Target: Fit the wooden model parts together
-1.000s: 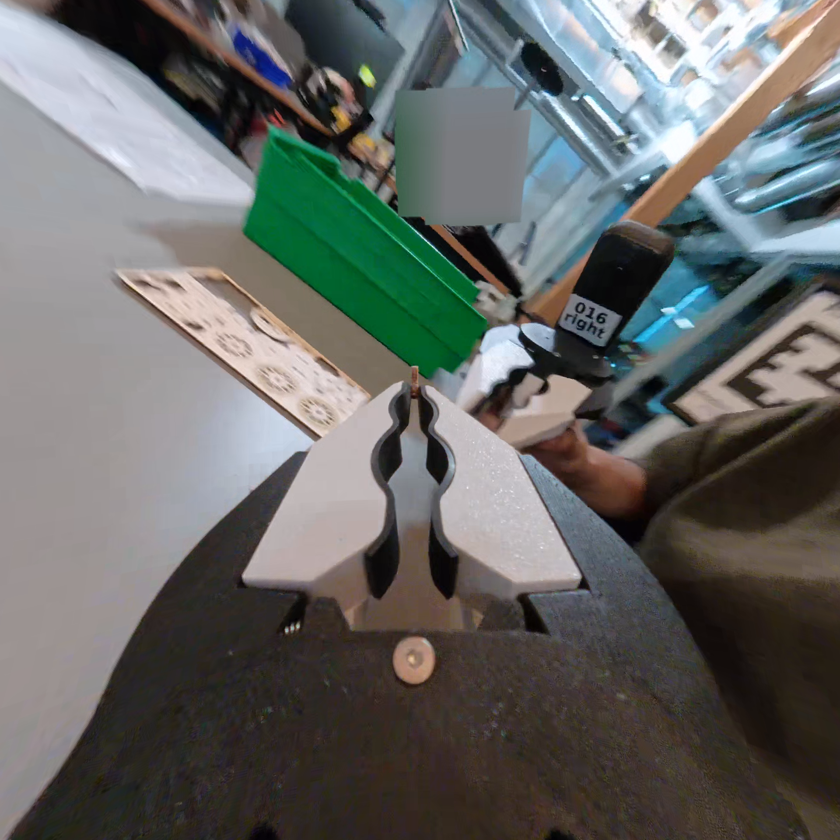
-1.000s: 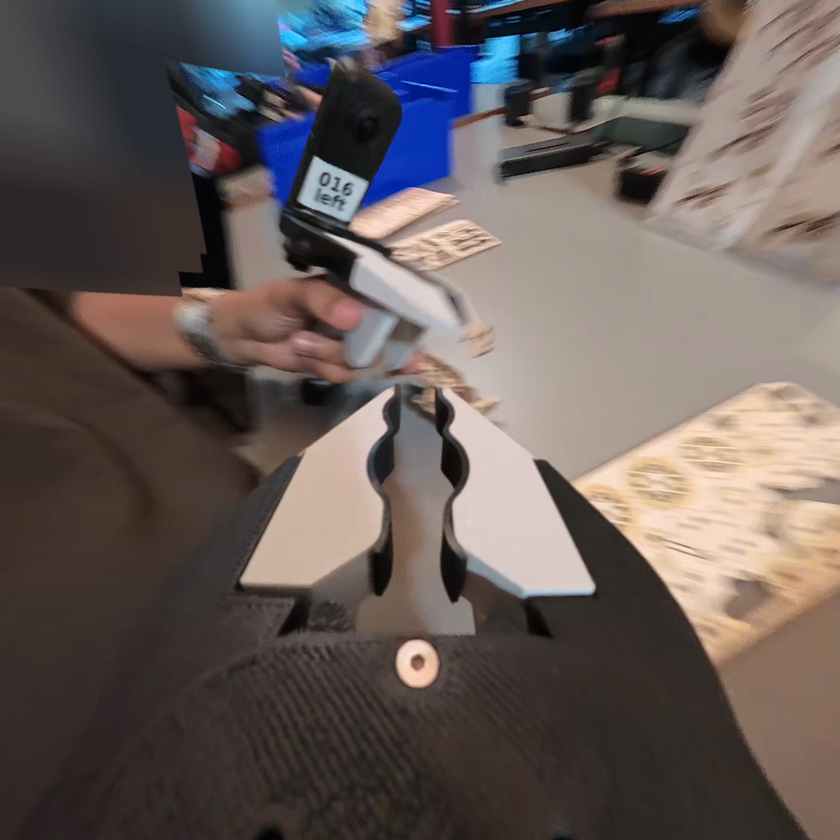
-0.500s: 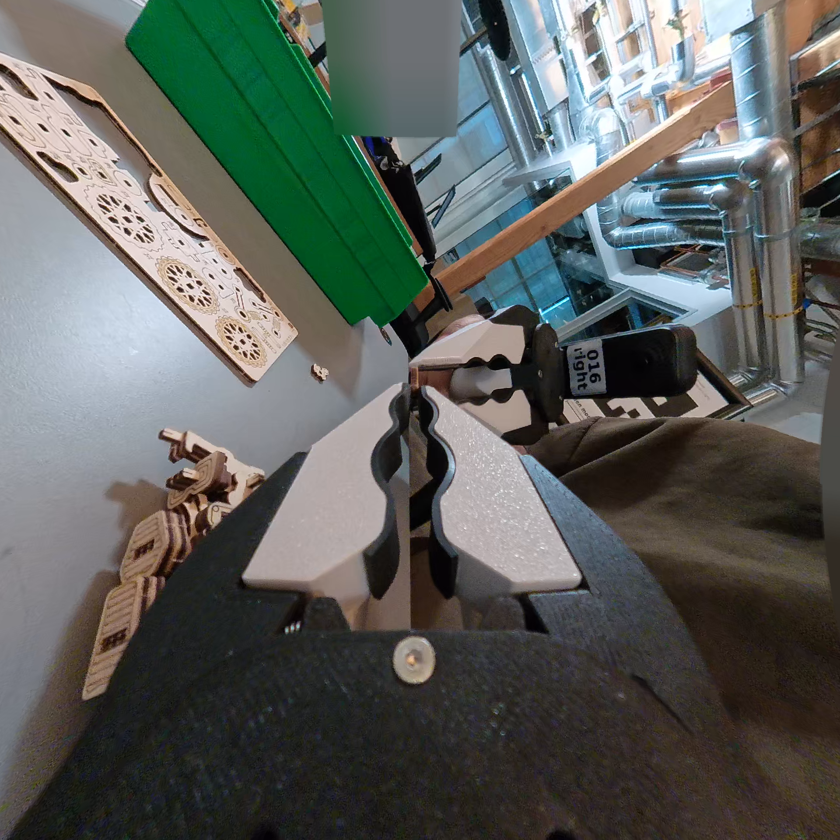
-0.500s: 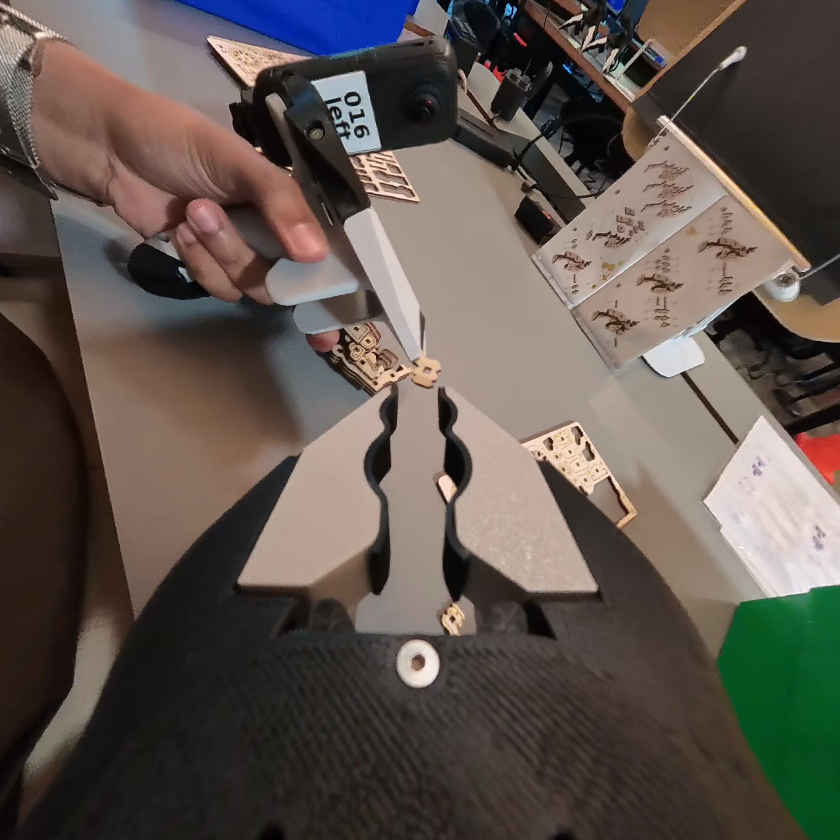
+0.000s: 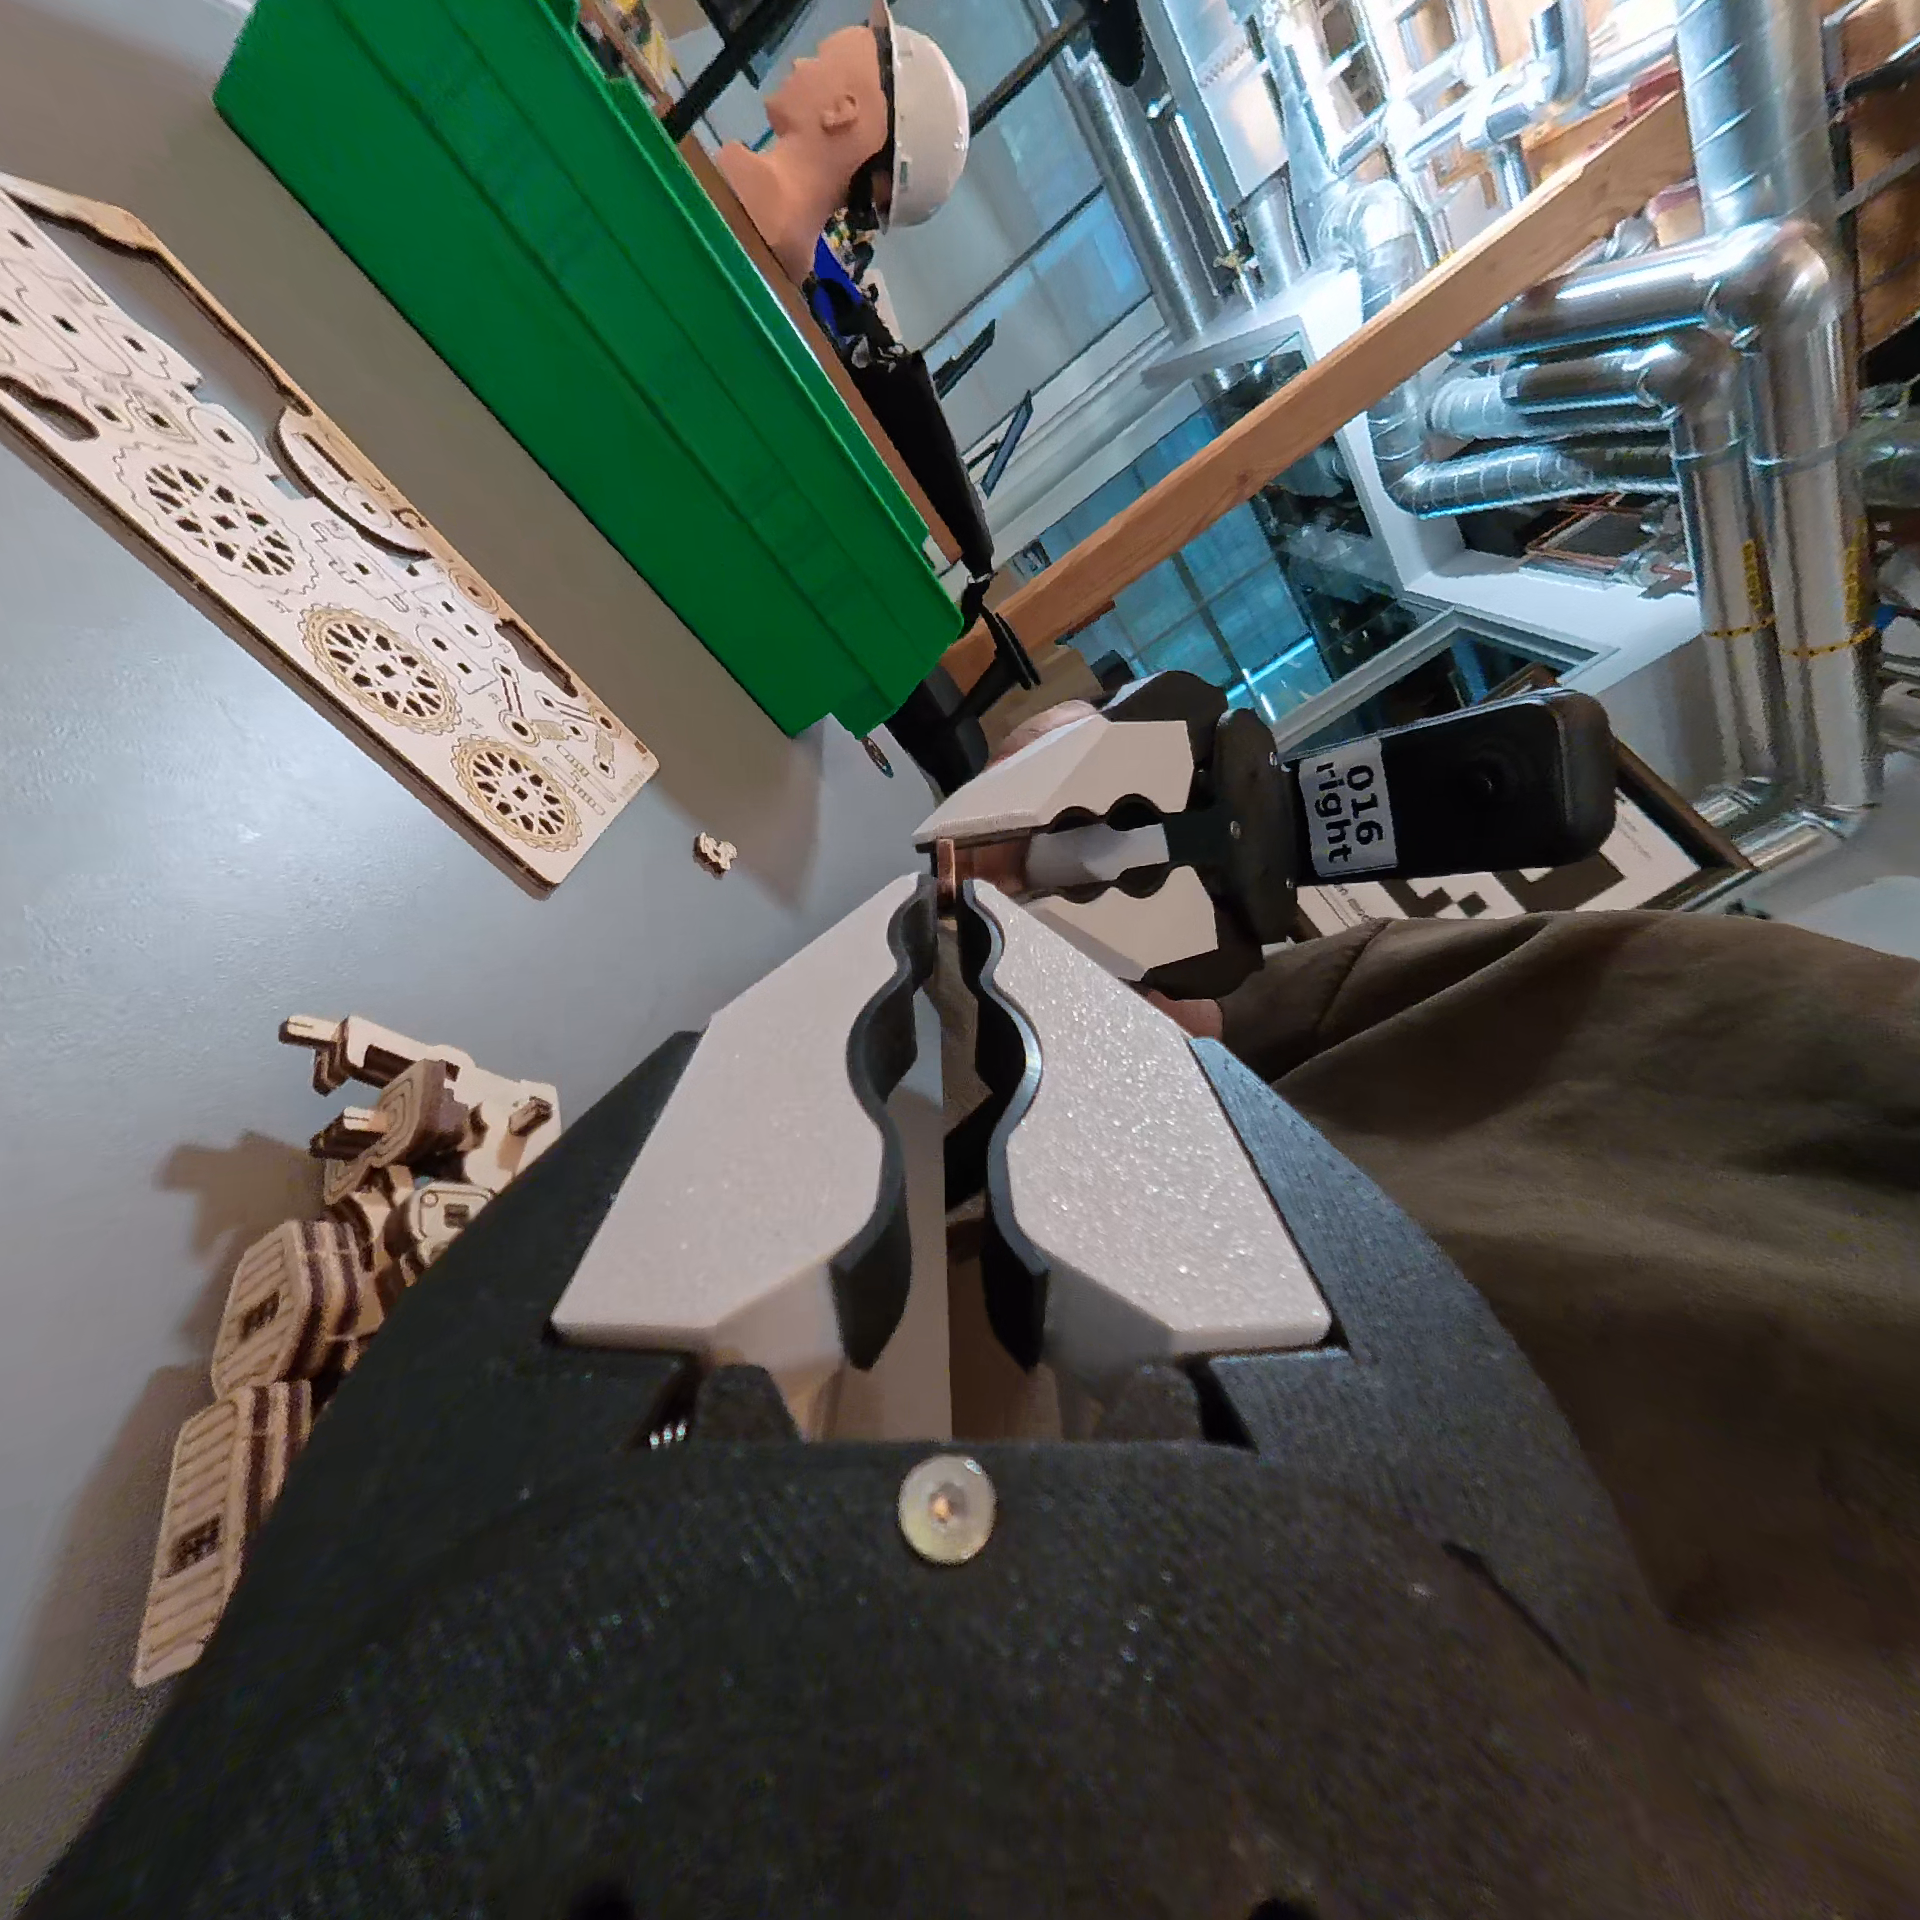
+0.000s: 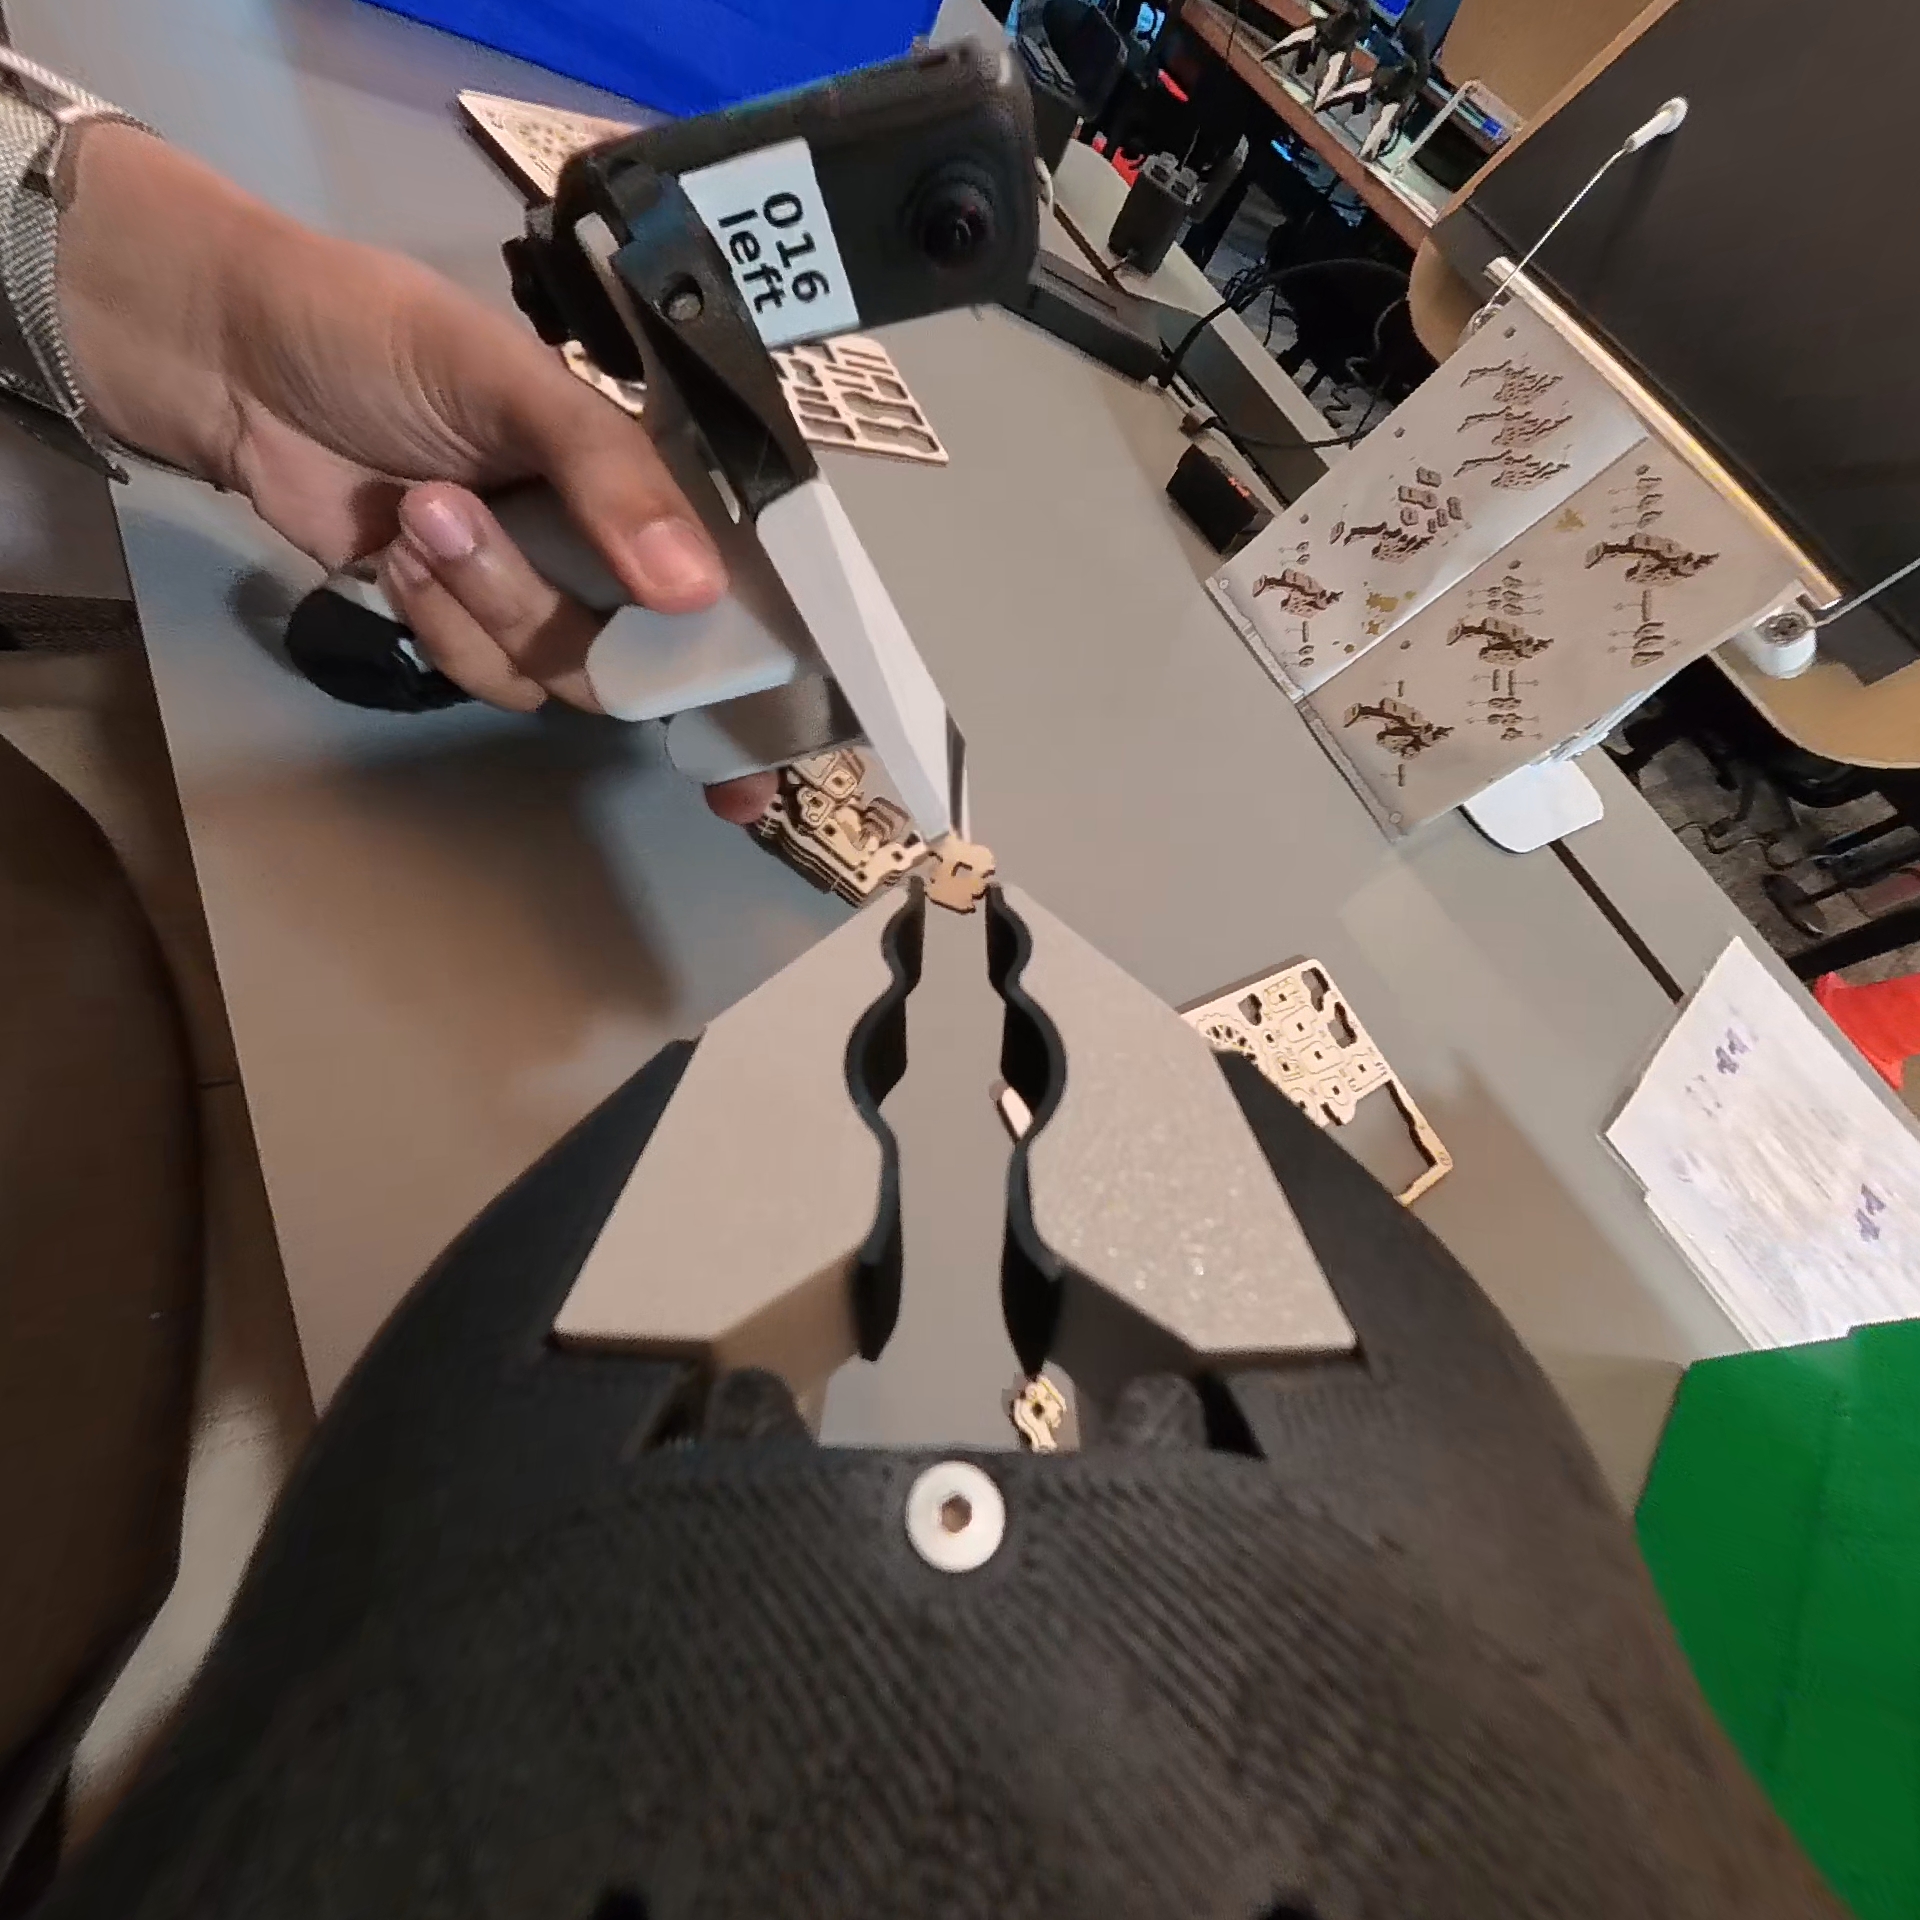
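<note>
grippers closer; booklet [image 6: 1496, 582] right-view only

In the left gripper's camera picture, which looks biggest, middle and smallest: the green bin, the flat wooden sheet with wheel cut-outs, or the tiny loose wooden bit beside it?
As they look in that view:
1. green bin
2. wooden sheet, though it lies nearer the camera, so the real gap with the bin is unsure
3. loose wooden bit, plainly the smallest
</note>
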The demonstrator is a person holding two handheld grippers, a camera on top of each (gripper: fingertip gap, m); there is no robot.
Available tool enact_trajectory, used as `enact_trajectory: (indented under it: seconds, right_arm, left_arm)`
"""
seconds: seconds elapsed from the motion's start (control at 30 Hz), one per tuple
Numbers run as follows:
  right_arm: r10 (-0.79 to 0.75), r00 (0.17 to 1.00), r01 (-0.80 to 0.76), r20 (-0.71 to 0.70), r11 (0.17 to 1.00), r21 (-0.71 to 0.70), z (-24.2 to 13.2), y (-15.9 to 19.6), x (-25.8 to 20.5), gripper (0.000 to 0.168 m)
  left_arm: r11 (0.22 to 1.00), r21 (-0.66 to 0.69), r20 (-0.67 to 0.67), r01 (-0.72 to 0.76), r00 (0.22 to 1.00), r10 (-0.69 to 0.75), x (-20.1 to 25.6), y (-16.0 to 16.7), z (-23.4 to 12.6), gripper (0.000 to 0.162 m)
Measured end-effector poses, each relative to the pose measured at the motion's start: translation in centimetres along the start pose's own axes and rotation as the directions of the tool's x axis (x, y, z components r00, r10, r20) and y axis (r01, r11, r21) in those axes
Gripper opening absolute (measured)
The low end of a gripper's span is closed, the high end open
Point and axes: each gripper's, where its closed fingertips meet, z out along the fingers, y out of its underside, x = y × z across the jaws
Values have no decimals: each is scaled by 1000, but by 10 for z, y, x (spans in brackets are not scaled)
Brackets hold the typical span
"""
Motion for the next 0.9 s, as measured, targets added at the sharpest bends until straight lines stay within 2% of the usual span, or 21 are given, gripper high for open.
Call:
enact_trajectory:
  seconds: [0.13,0.33,0.47,0.6,0.7,0.8,0.9]
  right_arm:
    - [58,998,-59,6,998,9,0,1,3,10]
    - [173,984,-171,-36,984,47,-11,6,30,10]
    - [271,956,-254,-111,956,147,-31,7,64,10]
    - [447,891,-402,-85,861,311,-53,2,90,10]
    - [522,852,-478,-44,810,339,-57,8,97,10]
    - [531,848,-499,-11,804,323,-51,9,91,10]
    - [496,868,-472,-4,829,299,-46,6,82,10]
  left_arm:
    - [998,45,18,-47,999,46,2,-8,-2,16]
    - [988,131,14,-79,997,78,7,-24,-11,16]
    - [968,134,134,-214,971,196,2,-30,-15,18]
    - [919,77,248,-387,900,358,1,-30,-15,20]
    - [892,29,329,-451,847,418,-5,-30,-16,23]
    - [879,-24,417,-477,794,442,-14,-32,-22,31]
    - [860,-135,469,-491,733,493,-22,-27,-29,40]
